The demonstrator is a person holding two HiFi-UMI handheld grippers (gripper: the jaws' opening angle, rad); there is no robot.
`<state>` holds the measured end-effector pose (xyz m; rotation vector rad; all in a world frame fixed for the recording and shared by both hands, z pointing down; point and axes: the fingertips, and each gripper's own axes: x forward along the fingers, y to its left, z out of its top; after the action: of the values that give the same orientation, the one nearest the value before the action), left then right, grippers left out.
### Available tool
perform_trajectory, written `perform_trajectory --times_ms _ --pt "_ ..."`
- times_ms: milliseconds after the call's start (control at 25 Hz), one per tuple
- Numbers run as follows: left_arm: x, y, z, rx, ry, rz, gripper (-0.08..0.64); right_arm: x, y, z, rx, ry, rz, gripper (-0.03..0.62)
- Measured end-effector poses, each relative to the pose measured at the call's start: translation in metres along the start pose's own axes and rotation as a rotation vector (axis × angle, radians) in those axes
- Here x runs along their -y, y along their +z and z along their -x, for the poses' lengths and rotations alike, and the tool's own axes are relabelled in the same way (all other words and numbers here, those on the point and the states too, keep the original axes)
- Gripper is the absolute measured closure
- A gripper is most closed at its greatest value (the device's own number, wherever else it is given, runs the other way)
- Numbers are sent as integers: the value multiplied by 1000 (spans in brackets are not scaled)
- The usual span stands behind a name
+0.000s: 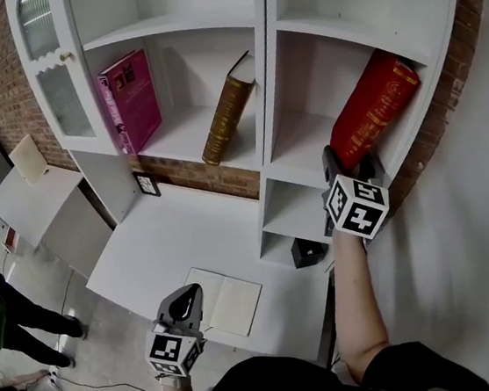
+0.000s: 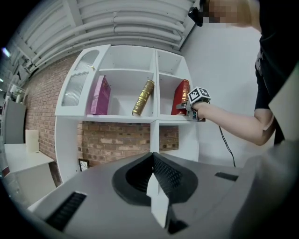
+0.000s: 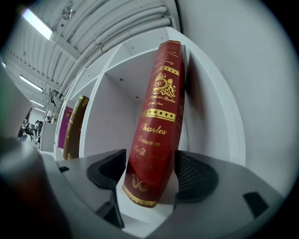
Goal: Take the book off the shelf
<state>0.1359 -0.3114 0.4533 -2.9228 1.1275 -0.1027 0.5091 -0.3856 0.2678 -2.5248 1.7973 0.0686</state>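
Note:
A thick red book [image 1: 374,110] with gold lettering leans to the right in the right-hand shelf compartment [image 1: 296,144], its top against the side wall. My right gripper [image 1: 350,168] reaches in at the book's lower end. In the right gripper view the red book [image 3: 159,116] stands between the wide jaws of the right gripper [image 3: 149,173]; the right pad is at its cover, and a thin gap shows at the left pad. My left gripper [image 1: 184,306] hangs low over the desk, shut and empty. In the left gripper view the left gripper [image 2: 153,175] has its jaws together.
A gold book [image 1: 227,113] leans in the middle compartment and a pink book [image 1: 131,100] stands at its left. An open notebook [image 1: 226,300] lies on the white desk [image 1: 161,236]. A small black object [image 1: 306,251] sits in the lowest cubby. A person's legs [image 1: 16,316] are at the left.

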Motion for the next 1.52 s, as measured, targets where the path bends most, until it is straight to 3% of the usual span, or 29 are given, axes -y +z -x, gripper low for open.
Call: perform_trajectory --times_ms 600,1040,1520 --pt "-11 -2 7 2 -3 7 552 7 1 -18 -6 -142 52 282" --pt "-19 1 22 13 -3 10 552 0 2 -1 8 -143 16 340" --pt "-31 1 55 27 -15 27 552 -18 5 36 40 -134 -30 356"
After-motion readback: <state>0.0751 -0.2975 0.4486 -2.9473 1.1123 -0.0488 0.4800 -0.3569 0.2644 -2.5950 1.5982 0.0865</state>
